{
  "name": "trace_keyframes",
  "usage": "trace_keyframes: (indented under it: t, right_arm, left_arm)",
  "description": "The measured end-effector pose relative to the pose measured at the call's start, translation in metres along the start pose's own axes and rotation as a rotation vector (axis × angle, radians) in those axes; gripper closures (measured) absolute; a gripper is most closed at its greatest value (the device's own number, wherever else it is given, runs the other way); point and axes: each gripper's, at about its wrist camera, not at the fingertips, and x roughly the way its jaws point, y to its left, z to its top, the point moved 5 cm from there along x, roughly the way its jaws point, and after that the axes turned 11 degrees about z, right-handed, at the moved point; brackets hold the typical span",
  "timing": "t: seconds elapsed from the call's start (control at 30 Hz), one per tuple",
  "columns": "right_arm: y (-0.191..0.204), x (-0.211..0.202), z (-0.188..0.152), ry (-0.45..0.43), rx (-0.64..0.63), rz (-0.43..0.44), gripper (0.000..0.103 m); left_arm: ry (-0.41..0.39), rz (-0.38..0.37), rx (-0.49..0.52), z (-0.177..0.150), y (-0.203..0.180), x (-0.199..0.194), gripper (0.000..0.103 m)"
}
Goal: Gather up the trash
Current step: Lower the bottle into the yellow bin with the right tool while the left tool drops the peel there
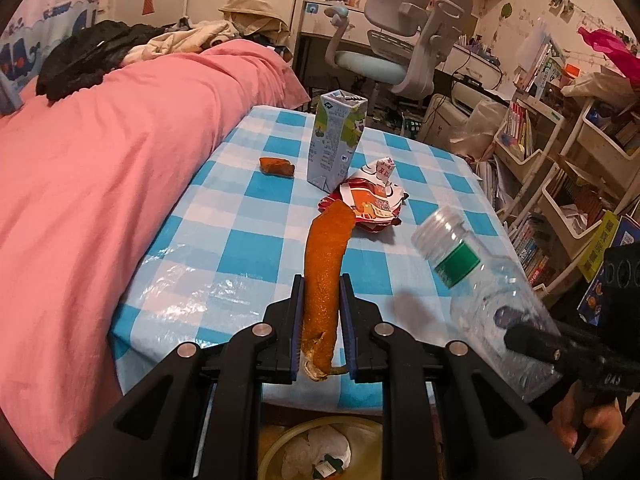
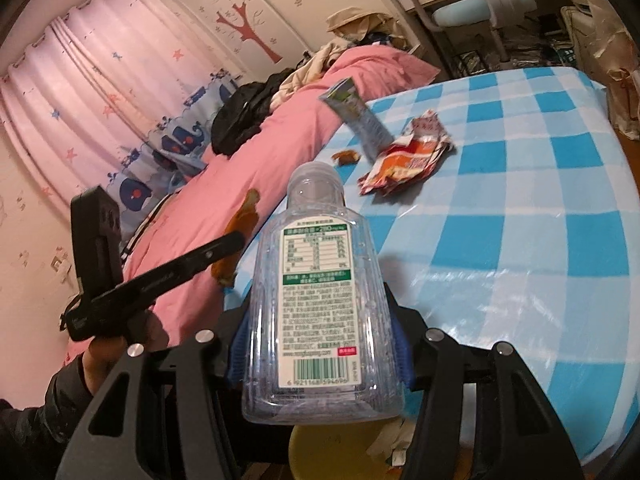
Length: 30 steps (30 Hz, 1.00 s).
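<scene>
My left gripper [image 1: 322,292] is shut on a long strip of orange peel [image 1: 326,264] and holds it above the near edge of the blue checked table [image 1: 224,216]. My right gripper [image 2: 318,280] is shut on an empty clear plastic bottle [image 2: 316,292] with a green label, also held above the table edge; the bottle also shows in the left wrist view [image 1: 480,280]. On the table lie a milk carton [image 1: 336,140], a crumpled snack wrapper [image 1: 374,196] and a small piece of peel [image 1: 276,167]. A yellow bin [image 1: 320,448] with trash sits below the grippers.
A bed with a pink cover [image 1: 100,160] and a heap of clothes [image 1: 120,48] runs along the table's left side. A desk chair [image 1: 400,40] stands behind the table. Shelves of books [image 1: 560,168] line the right.
</scene>
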Motion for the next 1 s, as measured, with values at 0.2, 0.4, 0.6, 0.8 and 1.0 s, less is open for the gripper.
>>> trace_keyframes:
  t: [0.2,0.4,0.6,0.8,1.0]
  right_arm:
    - [0.014,0.006,-0.025,0.067,-0.007,0.029,0.048]
    - [0.024,0.012,-0.042,0.119,-0.01,0.043,0.048]
    - [0.034,0.025,-0.066,0.214,-0.03,0.044,0.048]
    - [0.039,0.044,-0.094,0.349,-0.062,0.013,0.048]
    - [0.04,0.053,-0.109,0.425,-0.075,-0.012,0.046]
  left_arm:
    - [-0.008,0.0,-0.014,-0.005,0.005,-0.007,0.086]
    - [-0.01,-0.002,-0.021,-0.009,0.007,-0.012,0.086]
    - [-0.011,0.0,-0.019,-0.01,0.008,-0.013,0.086]
    - [-0.009,-0.002,-0.019,-0.014,0.009,-0.015,0.086]
    - [-0.007,-0.004,-0.014,-0.024,0.009,-0.022,0.086]
